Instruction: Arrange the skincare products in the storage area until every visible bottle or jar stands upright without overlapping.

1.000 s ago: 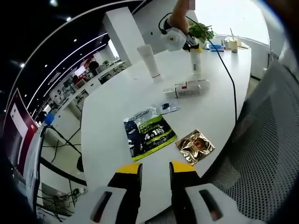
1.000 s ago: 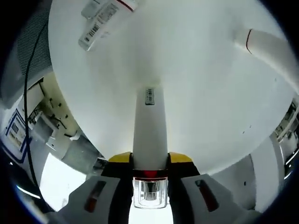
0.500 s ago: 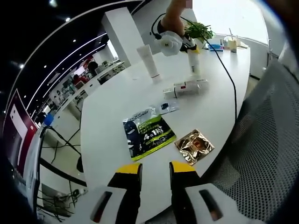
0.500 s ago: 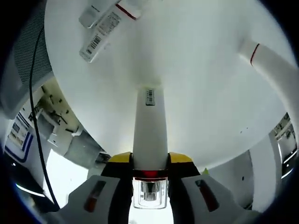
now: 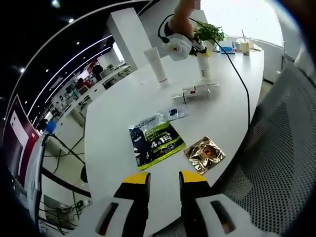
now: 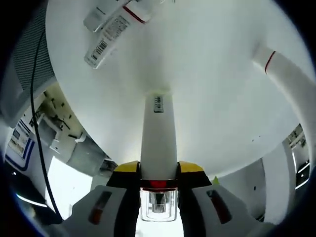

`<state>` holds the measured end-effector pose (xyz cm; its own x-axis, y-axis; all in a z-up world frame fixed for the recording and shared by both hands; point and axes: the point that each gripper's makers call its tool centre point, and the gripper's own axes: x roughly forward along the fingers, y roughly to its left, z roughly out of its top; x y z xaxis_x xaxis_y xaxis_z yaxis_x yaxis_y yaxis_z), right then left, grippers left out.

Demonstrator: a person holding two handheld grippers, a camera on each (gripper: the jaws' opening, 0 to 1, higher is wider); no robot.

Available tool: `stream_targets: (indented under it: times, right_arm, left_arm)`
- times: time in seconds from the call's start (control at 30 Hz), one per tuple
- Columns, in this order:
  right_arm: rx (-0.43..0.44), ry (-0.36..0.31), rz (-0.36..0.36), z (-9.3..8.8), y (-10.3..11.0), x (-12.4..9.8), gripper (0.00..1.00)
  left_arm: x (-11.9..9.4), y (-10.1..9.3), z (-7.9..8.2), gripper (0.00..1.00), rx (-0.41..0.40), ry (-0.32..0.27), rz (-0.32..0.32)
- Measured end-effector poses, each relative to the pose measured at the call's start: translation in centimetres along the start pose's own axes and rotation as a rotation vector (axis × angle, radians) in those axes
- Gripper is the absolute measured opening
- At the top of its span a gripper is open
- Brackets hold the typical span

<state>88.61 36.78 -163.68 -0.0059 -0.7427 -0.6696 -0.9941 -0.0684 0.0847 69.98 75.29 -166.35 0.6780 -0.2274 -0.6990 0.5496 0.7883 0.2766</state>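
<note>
My right gripper [image 6: 158,174] is shut on a white tube [image 6: 158,133], whose far end rests on the white table [image 6: 212,74]. In the left gripper view that tube [image 5: 203,67] stands upright under the right gripper [image 5: 180,47], which a person's hand holds. Another white tube [image 5: 157,64] stands upright to its left and appears as a tube with a red band [image 6: 289,79]. Two white tubes [image 5: 196,92] lie flat, barcodes up [image 6: 111,24]. My left gripper [image 5: 164,180] hangs open over the table's near edge, with nothing between its fingers.
A green-and-black sachet [image 5: 155,143], a gold foil sachet [image 5: 205,154] and a small clear sachet [image 5: 175,112] lie flat on the table [image 5: 113,113]. A black cable [image 5: 242,84] crosses the table. A mesh chair back [image 5: 281,138] stands at the right, a plant [image 5: 210,32] at the far end.
The right gripper and its tube have drifted slightly left in the left gripper view. The grip is unchanged, and the left gripper has stayed put.
</note>
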Motion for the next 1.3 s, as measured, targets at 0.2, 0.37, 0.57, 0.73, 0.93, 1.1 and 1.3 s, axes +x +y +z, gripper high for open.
stream_targets:
  times: [0.2, 0.37, 0.57, 0.73, 0.93, 1.1, 1.3]
  right_arm:
    - [0.006, -0.014, 0.004, 0.3, -0.1, -0.1, 0.24]
    - [0.005, -0.029, -0.005, 0.9, -0.2, -0.5, 0.25]
    - [0.005, -0.041, -0.004, 1.4, -0.6, -0.6, 0.25]
    - [-0.005, -0.041, -0.008, 1.9, -0.6, -1.1, 0.25]
    - [-0.005, -0.025, -0.001, 1.8, -0.6, -1.1, 0.25]
    - [-0.014, -0.025, -0.002, 1.8, -0.7, -1.1, 0.25]
    - [-0.023, 0.000, -0.024, 1.9, -0.9, -1.2, 0.26]
  left_arm:
    - [0.1, -0.2, -0.1, 0.24, 0.002, 0.009, -0.009]
    - [0.0, -0.1, -0.1, 0.24, 0.002, 0.008, -0.008]
    - [0.1, -0.3, -0.1, 0.24, 0.006, 0.011, -0.015]
    - [0.2, -0.3, -0.2, 0.24, 0.006, 0.013, -0.016]
    - [0.2, -0.3, -0.3, 0.24, 0.003, 0.018, -0.015]
    - [0.1, -0.2, -0.3, 0.24, 0.001, 0.017, -0.011]
    - [0.0, -0.2, -0.2, 0.24, 0.000, 0.015, -0.009]
